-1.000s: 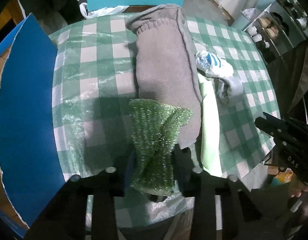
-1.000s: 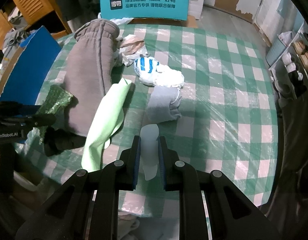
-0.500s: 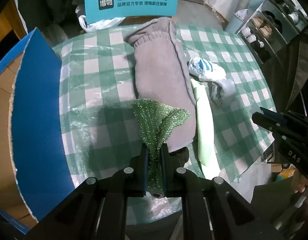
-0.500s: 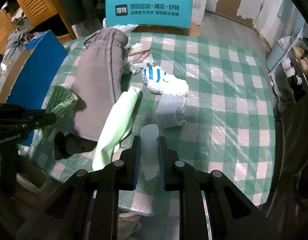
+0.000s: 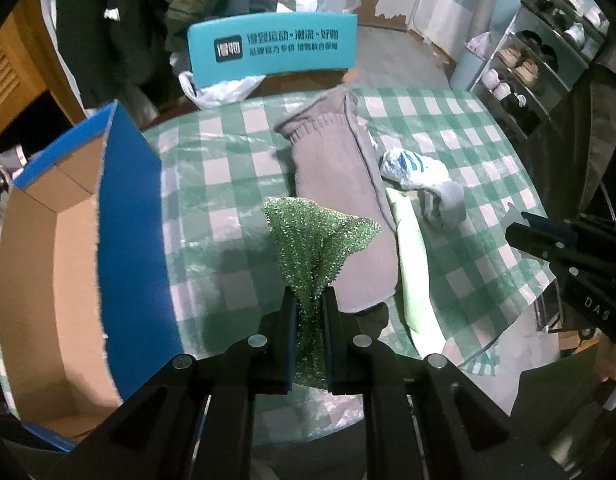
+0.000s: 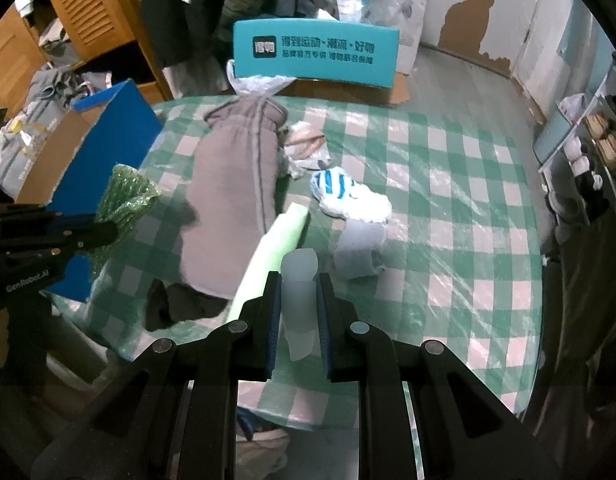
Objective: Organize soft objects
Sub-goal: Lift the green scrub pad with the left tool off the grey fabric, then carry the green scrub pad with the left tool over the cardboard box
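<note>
My left gripper (image 5: 309,300) is shut on a sparkly green cloth (image 5: 316,236) and holds it above the checked table; the cloth also shows in the right wrist view (image 6: 126,196). My right gripper (image 6: 298,284) is shut on a pale whitish soft piece (image 6: 299,280). On the table lie grey sweatpants (image 5: 332,184), a light green cloth (image 5: 412,256), a grey sock (image 5: 444,204) and a white and blue striped sock (image 5: 412,164). An open cardboard box with blue flaps (image 5: 68,264) stands at the left.
A teal chair back (image 5: 272,48) stands behind the green checked table (image 5: 212,184). A shoe rack (image 5: 540,52) is at the far right. Crumpled plastic and paper (image 6: 308,144) lie by the sweatpants. Clothes hang by a wooden cabinet (image 6: 84,8).
My left gripper closed on the green cloth and lifted it up and back from the table. My right gripper also rose, still holding the pale piece.
</note>
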{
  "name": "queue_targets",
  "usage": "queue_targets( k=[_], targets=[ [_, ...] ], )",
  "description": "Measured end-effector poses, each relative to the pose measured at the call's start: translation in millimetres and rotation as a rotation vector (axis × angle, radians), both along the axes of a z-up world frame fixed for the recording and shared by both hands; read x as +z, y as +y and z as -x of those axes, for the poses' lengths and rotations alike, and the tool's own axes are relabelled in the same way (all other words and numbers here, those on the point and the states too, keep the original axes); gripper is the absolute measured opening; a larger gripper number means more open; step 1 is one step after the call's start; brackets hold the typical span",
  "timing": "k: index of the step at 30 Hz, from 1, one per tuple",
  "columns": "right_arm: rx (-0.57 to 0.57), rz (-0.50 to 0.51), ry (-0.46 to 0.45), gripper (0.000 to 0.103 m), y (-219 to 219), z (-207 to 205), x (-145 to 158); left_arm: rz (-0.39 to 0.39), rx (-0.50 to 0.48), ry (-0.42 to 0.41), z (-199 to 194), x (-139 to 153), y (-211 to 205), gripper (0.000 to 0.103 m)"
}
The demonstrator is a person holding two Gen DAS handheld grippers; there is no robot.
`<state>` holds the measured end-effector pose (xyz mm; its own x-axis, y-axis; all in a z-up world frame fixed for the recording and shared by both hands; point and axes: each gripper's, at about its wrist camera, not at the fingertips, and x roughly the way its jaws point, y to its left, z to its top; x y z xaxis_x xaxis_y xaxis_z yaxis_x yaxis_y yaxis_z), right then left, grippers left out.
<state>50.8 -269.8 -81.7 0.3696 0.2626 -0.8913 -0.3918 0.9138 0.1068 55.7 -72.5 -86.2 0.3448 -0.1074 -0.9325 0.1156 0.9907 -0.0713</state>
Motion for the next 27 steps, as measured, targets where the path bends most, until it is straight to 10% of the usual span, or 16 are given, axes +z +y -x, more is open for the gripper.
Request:
queue_targets(
  k=[27],
  targets=[
    [0.11, -0.048, -0.091, 0.016, 68, 4, 52, -0.09, 0.051, -0.123, 23, 39, 42, 0.011]
  ],
)
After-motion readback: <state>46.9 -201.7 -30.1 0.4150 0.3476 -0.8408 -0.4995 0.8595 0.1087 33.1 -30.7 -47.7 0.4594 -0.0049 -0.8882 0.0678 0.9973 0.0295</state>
